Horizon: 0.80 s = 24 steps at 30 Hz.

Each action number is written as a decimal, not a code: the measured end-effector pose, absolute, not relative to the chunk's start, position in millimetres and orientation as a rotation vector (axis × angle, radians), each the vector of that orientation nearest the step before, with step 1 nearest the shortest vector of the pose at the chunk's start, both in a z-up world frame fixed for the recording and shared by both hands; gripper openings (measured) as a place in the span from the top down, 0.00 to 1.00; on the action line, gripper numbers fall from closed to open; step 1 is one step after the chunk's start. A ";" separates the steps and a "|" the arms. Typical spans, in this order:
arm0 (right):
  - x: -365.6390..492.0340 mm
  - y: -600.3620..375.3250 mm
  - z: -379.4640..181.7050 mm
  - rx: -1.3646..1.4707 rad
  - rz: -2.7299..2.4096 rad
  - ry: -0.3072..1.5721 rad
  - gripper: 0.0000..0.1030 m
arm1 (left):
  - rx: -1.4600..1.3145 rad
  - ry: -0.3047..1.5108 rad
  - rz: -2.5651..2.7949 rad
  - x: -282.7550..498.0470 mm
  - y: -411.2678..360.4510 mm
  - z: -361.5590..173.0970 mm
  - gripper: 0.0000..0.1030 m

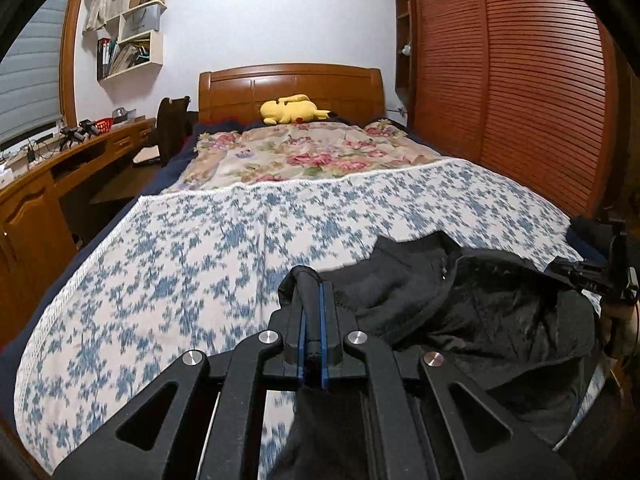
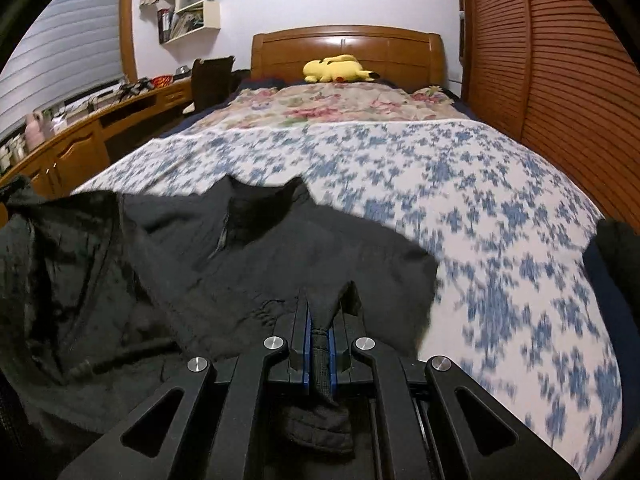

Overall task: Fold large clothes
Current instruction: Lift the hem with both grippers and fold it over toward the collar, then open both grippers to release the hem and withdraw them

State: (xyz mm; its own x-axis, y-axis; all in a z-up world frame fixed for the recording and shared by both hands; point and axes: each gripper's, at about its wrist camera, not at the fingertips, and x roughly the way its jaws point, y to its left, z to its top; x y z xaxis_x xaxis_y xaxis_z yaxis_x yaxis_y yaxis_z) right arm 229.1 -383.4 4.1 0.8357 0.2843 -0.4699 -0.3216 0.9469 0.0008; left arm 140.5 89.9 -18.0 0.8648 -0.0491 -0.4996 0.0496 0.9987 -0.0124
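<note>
A black jacket [image 2: 168,264] is spread in a rumpled heap on the blue-and-white flowered bedspread [image 1: 192,248] at the foot of the bed, well away from the wooden headboard [image 1: 290,90]. The jaws of the left gripper [image 1: 313,292] are clenched on 1 fold of the jacket; those of the right gripper [image 2: 320,308] are clenched on another edge. A yellow plush toy [image 1: 294,110] is laid just below the headboard. To the left of the headboard, white wall shelves [image 1: 136,36] are filled with books and a paper bag.
</note>
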 end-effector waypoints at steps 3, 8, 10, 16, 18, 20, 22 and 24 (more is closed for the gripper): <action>259.0 -380.9 20.6 -0.077 0.289 0.467 0.95 | 0.004 0.515 -0.035 159.0 89.2 -16.7 0.95; 301.9 -371.4 26.5 -0.091 0.238 0.483 0.95 | -0.048 0.531 -0.067 171.6 90.0 -27.0 0.95; 313.2 -365.2 20.1 -0.120 0.223 0.498 0.95 | -0.044 0.544 -0.071 175.4 88.1 -32.6 0.94; 332.0 -354.3 6.7 -0.172 0.204 0.534 0.94 | -0.009 0.565 -0.056 183.4 79.2 -38.1 0.85; 341.9 -354.9 12.9 -0.158 0.205 0.532 0.95 | 0.001 0.549 -0.056 181.4 76.5 -34.7 0.79; 355.5 -357.3 16.8 -0.147 0.199 0.527 0.95 | -0.012 0.543 -0.072 178.4 75.9 -32.7 0.71; 367.7 -357.7 21.5 -0.142 0.182 0.521 0.95 | -0.022 0.543 -0.080 177.8 76.7 -32.3 0.67; 379.9 -356.1 26.8 -0.131 0.168 0.517 0.95 | -0.022 0.549 -0.082 177.7 77.2 -32.3 0.67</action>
State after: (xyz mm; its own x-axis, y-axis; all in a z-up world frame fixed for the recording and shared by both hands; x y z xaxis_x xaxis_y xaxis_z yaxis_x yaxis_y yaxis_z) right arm 379.9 -356.1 26.8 0.8561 0.1261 -0.5012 -0.1923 0.9779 -0.0823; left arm 177.7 77.2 -32.3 0.8501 -0.0839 -0.5199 0.0720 0.9965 -0.0432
